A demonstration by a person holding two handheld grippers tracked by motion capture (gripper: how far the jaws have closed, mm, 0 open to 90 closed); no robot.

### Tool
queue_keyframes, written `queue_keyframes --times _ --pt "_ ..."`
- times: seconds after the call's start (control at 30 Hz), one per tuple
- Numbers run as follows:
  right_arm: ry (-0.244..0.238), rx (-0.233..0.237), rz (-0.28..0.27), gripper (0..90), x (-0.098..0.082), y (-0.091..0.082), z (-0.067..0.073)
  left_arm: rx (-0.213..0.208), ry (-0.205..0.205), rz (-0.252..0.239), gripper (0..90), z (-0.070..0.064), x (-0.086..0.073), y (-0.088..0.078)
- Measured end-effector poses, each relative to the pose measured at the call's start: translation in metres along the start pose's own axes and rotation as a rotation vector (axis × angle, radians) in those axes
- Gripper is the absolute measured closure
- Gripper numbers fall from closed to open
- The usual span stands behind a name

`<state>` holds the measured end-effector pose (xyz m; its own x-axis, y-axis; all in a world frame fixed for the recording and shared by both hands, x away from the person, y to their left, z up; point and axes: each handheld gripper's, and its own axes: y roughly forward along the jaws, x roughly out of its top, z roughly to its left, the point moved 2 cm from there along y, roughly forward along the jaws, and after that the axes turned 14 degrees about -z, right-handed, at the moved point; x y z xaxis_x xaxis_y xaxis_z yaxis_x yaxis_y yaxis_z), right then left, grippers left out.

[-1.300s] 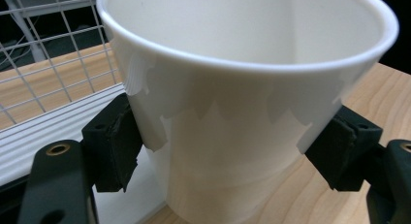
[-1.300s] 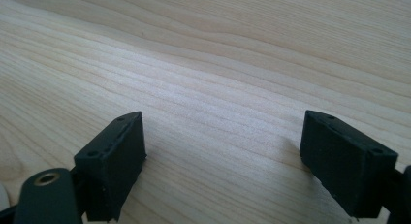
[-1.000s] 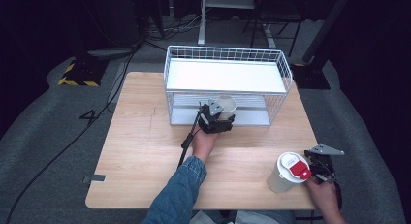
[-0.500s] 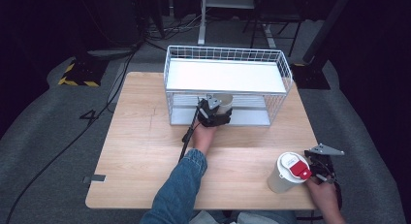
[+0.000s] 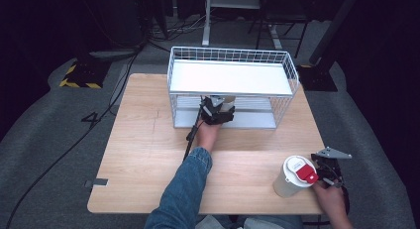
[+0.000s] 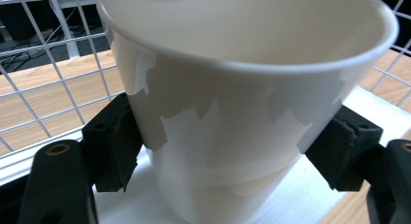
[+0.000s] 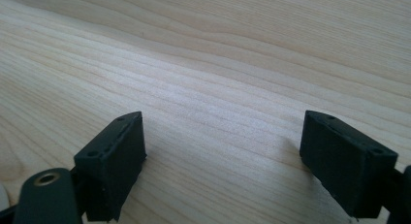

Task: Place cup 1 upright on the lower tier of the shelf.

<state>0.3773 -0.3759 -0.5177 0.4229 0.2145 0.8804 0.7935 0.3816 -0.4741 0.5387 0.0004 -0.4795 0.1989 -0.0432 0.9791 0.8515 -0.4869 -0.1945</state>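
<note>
**Cup nearly on the rack's lower shelf**

The left gripper (image 5: 218,111) has its jaws clamped on the sides of a white paper cup (image 6: 242,112), held upright inside the wire rack (image 5: 233,65), just over its lower shelf (image 5: 255,121). Setting it down and letting go look to be what remains. The right gripper (image 5: 328,170) rests on the counter (image 5: 143,140) with jaws apart and empty, beside a lidded cup (image 5: 293,177).

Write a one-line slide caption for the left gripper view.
Left gripper clamps a white paper cup between its black pads, over the white lower shelf inside the wire rack.
</note>
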Motion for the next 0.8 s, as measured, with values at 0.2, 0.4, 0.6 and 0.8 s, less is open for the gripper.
queue_keyframes --times 0.2,0.4,0.6,0.8 --pt "0.000 0.000 0.000 16.9 0.000 0.000 0.000 -0.033 0.007 0.007 22.3 0.004 -0.001 0.007" --pt "0.000 0.000 0.000 16.9 0.000 0.000 0.000 -0.040 0.006 0.019 22.2 0.003 -0.004 0.012" --pt "0.000 0.000 0.000 16.9 0.000 0.000 0.000 -0.044 -0.003 0.036 22.2 0.003 -0.006 0.015" --pt "0.000 0.000 0.000 16.9 0.000 0.000 0.000 -0.044 -0.002 0.034 22.0 0.003 -0.006 0.015"
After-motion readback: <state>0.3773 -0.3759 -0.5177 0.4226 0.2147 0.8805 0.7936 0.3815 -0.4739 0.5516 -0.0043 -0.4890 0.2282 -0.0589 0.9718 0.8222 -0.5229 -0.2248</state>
